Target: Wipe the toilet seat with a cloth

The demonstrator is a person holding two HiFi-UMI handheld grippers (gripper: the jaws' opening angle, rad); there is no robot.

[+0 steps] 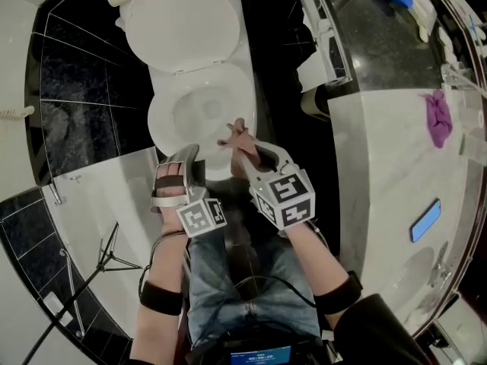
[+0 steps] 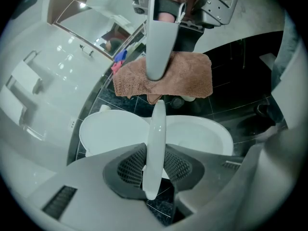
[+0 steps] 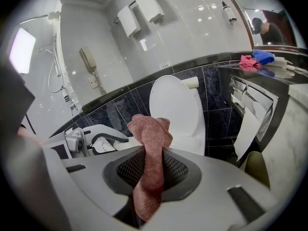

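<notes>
There is one toilet (image 1: 161,124) here, with one lid (image 1: 179,21) standing up against the wall and one toilet seat (image 2: 156,129). I count four cloths. A brown cloth (image 3: 151,143) is in a gripper, a purple cloth (image 1: 437,116) lies alone on the tabletop (image 1: 380,150), and a pink cloth (image 3: 248,60) and a blue cloth (image 3: 263,57) lie together at its far end. Two white towels (image 3: 127,20) hang high on the wall, and one wall phone (image 3: 88,60) hangs lower down.

The person holds two grippers, both at the front of the bowl. The left gripper (image 1: 181,166) has its jaws at a narrow setting with the thin front edge of the seat between them. The pads look to lie against both faces of the seat. Whether the seat sits flat on the bowl I cannot tell. The right gripper (image 1: 245,149), just beside it, is clamped on the brown cloth. The cloth is bunched between the jaws and pokes out past the tips, over the bowl's front rim.

The room is a bathroom. Black tiles (image 1: 76,74) surround the toilet, and glossy pale panels (image 3: 192,28) cover the wall above. The tabletop is pale marble and runs along the person's right side.
</notes>
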